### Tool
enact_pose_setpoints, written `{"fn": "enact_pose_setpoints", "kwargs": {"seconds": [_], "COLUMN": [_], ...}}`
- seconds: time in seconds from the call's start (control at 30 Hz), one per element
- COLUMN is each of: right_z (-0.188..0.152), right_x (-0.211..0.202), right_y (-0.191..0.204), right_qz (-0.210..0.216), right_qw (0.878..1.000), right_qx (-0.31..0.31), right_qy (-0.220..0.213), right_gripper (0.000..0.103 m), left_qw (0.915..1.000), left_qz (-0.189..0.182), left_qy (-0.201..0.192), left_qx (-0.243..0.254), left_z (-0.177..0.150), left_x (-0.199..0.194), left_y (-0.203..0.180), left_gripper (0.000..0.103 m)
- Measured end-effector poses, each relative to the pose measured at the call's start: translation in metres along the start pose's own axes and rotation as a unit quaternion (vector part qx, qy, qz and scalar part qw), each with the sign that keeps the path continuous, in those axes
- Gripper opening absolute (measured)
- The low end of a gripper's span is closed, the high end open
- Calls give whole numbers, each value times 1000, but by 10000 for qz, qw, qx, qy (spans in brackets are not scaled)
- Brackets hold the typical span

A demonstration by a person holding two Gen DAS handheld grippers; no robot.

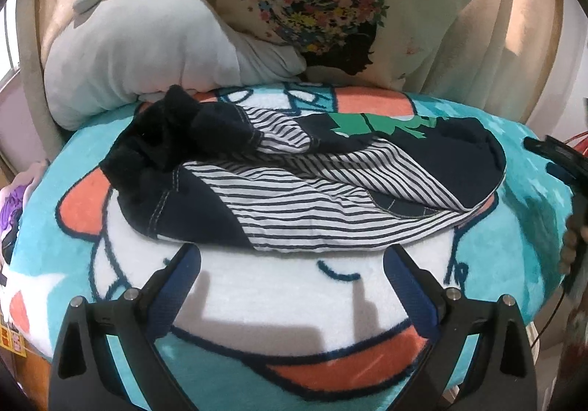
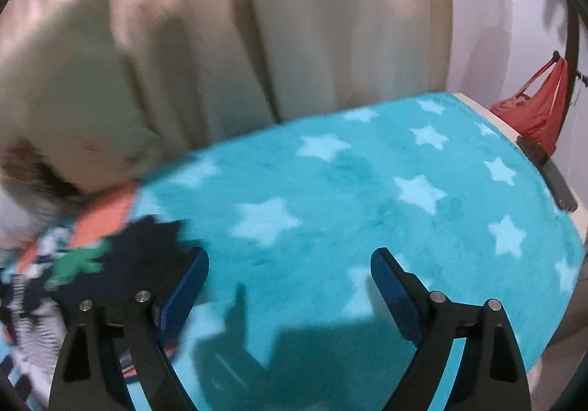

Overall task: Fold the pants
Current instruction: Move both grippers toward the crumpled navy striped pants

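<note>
Lying bunched on the teal cartoon blanket [image 1: 514, 245], the navy, striped pants [image 1: 294, 187] sit just beyond the left gripper [image 1: 292, 264], spread wide and empty, while the right gripper [image 2: 290, 271], equally wide, hovers beside them.

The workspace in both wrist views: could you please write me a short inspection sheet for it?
Surface: teal blanket with stars and a cartoon print.
Job's things: navy striped pants lie crumpled on the blanket, not folded.
Clutter: floral pillow and grey plush behind the pants.
Grippers: left gripper jaws open just short of the pants; right gripper jaws open over bare blanket, holding nothing.
Cables: thin red cable at the right edge.
Surroundings: beige curtain; red bag hanging.
</note>
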State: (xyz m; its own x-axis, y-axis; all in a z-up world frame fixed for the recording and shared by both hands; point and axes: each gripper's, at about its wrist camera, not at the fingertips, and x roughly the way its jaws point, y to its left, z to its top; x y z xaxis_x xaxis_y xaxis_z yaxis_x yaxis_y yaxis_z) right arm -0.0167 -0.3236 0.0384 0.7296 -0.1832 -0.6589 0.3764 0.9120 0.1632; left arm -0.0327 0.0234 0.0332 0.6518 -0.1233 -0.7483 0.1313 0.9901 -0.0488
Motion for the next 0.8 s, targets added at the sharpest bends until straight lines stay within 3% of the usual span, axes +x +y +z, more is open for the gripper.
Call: {"fn": "enact_pose_setpoints", "kwargs": {"seconds": [0.07, 0.2, 0.33, 0.8], "right_z": [-8, -15, -17, -30], "right_x": [-12, -13, -18, -7], "right_y": [11, 40, 68, 75], "right_qz": [147, 497, 760, 1162], "right_qw": [9995, 9987, 9962, 9910], "right_qx": [32, -13, -425, -230], "right_qy": [-289, 107, 78, 620], "right_gripper": [92, 89, 88, 88], "left_qw": [10000, 10000, 10000, 9997], "left_qz": [11, 34, 62, 28], "left_qy": [-2, 17, 52, 226], "left_qx": [-27, 0, -10, -98], "left_z": [-1, -2, -3, 0], "left_x": [-1, -1, -2, 4], "left_y": [4, 8, 10, 12], "left_gripper": [100, 100, 100, 100]}}
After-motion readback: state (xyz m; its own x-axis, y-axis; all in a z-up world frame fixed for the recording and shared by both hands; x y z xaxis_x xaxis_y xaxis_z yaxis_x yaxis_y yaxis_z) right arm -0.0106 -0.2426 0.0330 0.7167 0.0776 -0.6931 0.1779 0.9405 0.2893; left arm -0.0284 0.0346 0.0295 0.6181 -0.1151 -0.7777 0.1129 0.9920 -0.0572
